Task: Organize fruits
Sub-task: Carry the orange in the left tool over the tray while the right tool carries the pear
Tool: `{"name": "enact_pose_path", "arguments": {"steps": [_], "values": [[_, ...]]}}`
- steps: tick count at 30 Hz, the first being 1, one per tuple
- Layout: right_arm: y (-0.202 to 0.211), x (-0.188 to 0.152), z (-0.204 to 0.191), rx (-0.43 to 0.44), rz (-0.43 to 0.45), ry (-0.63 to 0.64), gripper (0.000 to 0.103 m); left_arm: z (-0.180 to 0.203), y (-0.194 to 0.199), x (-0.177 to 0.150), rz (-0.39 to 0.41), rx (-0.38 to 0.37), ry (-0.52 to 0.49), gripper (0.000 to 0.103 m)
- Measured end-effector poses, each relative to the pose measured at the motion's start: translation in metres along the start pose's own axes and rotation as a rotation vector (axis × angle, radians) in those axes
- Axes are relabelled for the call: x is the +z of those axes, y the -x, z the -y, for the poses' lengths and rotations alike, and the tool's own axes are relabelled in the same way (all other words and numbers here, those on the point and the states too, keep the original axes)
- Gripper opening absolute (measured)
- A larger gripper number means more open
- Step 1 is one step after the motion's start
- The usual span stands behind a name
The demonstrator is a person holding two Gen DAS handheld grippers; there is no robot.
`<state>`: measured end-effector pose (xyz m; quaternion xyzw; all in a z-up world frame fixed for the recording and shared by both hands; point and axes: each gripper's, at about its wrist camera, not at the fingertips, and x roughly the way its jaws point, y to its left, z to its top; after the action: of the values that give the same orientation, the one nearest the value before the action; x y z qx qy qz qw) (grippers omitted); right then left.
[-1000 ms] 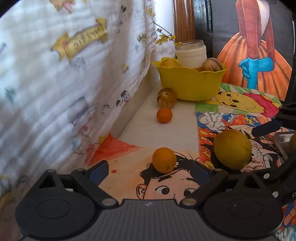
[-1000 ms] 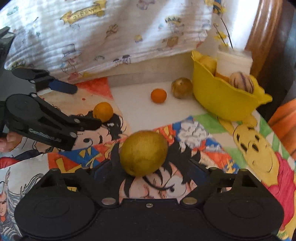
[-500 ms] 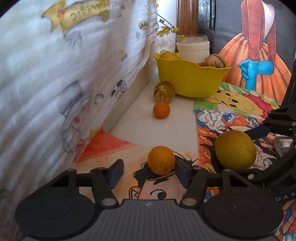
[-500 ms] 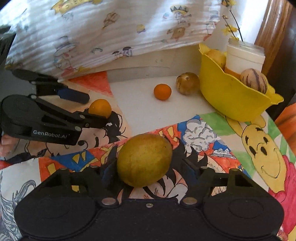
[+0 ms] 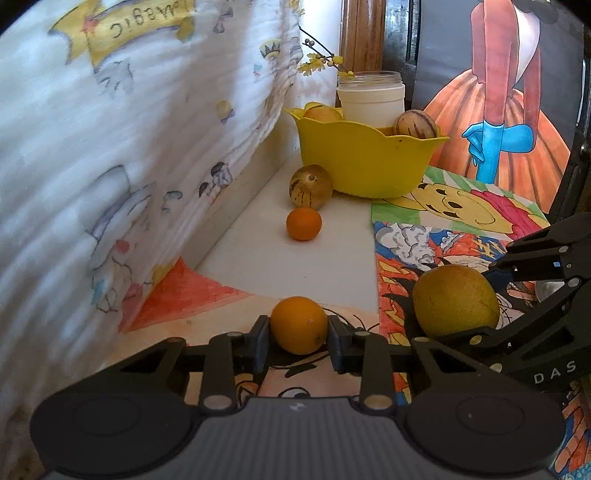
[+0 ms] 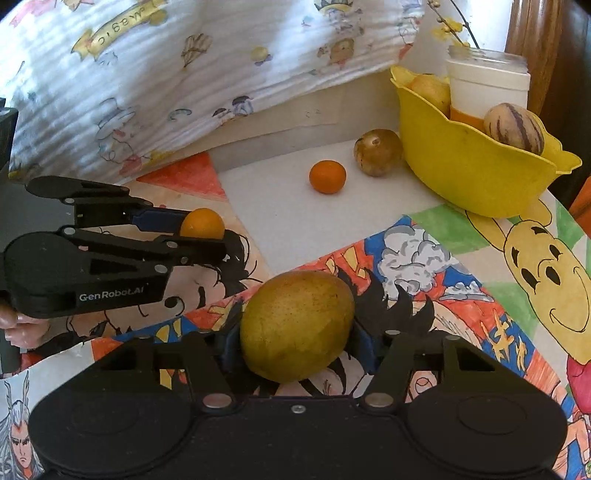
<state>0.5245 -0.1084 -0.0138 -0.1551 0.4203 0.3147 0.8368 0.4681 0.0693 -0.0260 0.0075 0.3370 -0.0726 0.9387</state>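
Observation:
My left gripper (image 5: 298, 334) is shut on a small orange (image 5: 299, 325), low over the cartoon tablecloth; it also shows in the right wrist view (image 6: 202, 224). My right gripper (image 6: 295, 341) is shut on a large yellow-green pear (image 6: 297, 325), seen at right in the left wrist view (image 5: 455, 300). A yellow bowl (image 5: 364, 162) at the back holds a striped melon (image 6: 514, 127), another yellow fruit (image 6: 430, 88) and a white jar (image 5: 370, 98). A second orange (image 5: 303, 223) and a brownish striped fruit (image 5: 311, 186) lie on the table before the bowl.
A hanging printed white cloth (image 5: 122, 147) borders the table's left side. A wooden post (image 5: 362, 35) and a painted dress picture (image 5: 506, 110) stand behind the bowl. The two grippers are close together, side by side.
My left gripper moved forward around the near orange and closed on it. My right gripper closed on the pear. Both views moved nearer the bowl.

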Motion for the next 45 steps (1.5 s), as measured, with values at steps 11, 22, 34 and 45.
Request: {"name": "enact_pose_path", "arguments": {"steps": [11,22,34,45], "values": [[0.015,-0.009,0.002,-0.007,0.024,-0.072,0.060,0.006,0.020,-0.004,-0.003,0.027,0.020,0.035],[0.077,-0.030,-0.004,0.007,0.131,-0.125,0.060,0.025,0.064,-0.004,0.045,0.029,0.030,0.035],[0.174,-0.078,-0.006,-0.052,0.273,-0.158,0.060,0.073,0.126,0.002,0.115,-0.004,-0.001,0.035],[0.238,-0.142,-0.004,-0.125,0.328,-0.229,0.060,0.132,0.166,-0.009,0.139,-0.079,-0.026,0.035]]}}
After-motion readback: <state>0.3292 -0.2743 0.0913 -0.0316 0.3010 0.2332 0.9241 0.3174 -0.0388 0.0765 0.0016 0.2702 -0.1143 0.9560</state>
